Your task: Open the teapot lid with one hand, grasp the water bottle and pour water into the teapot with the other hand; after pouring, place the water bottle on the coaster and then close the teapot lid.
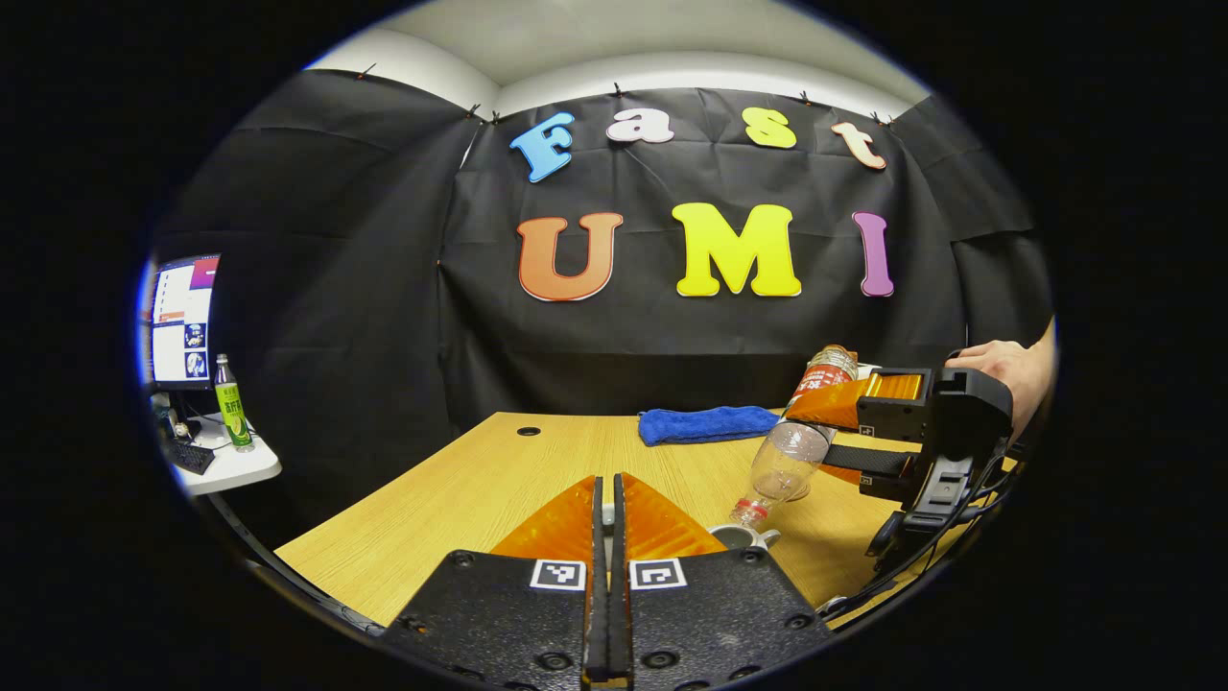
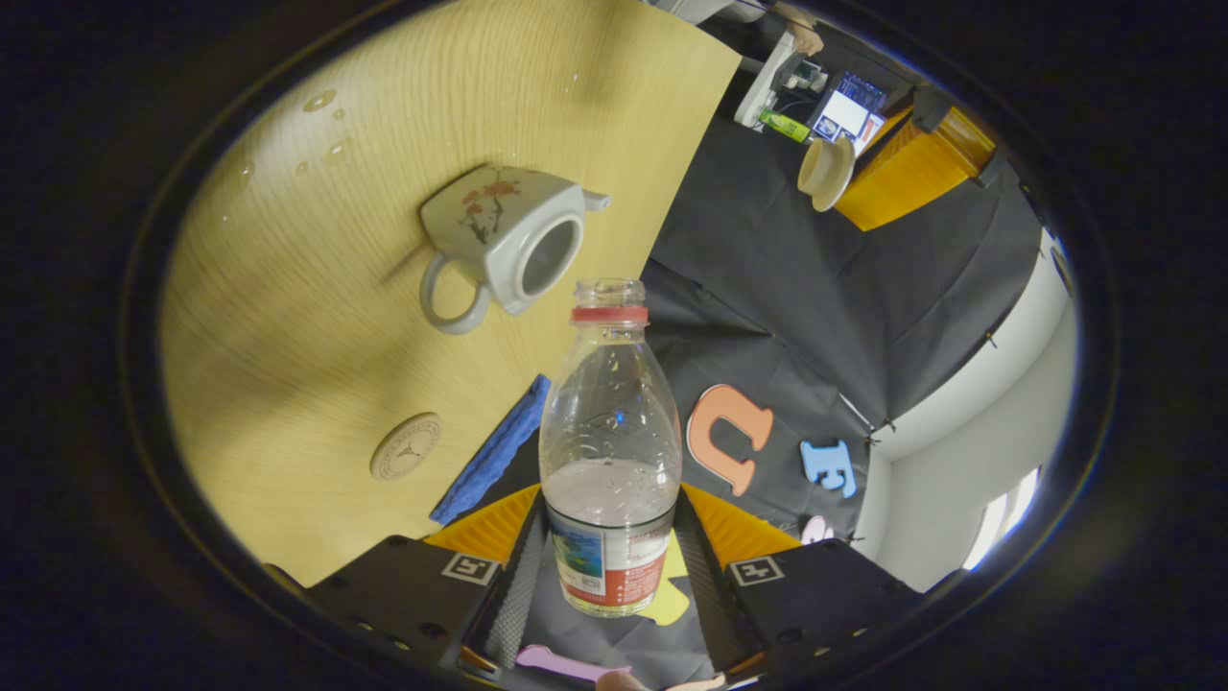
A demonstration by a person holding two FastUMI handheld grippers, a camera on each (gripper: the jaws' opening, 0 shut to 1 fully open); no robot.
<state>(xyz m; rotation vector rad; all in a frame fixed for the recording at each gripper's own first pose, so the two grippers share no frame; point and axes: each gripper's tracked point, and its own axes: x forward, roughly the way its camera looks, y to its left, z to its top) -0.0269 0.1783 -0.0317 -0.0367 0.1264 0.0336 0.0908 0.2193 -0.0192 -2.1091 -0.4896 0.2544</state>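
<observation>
Step in hand, as judged: tilt the water bottle [image 2: 608, 451] so its open neck sits over the mouth of the teapot [image 2: 504, 245]. In the right gripper view the neck lies near the pot's opening but offset toward the table edge. Bring the neck directly above the opening before increasing the tilt, and raise the tilt slowly, since little water remains in the bottle.

The right gripper [image 2: 608, 576] has its 2 fingers pressed against opposite sides of the bottle's labelled lower body.

The left gripper [image 1: 607, 518] has its fingers pressed nearly together; in the right gripper view it pinches the teapot lid [image 2: 825, 173], held well clear of the pot.

The coaster [image 2: 407, 446] lies on the wooden table [image 2: 288, 336] near the blue cloth [image 2: 494, 451].
</observation>
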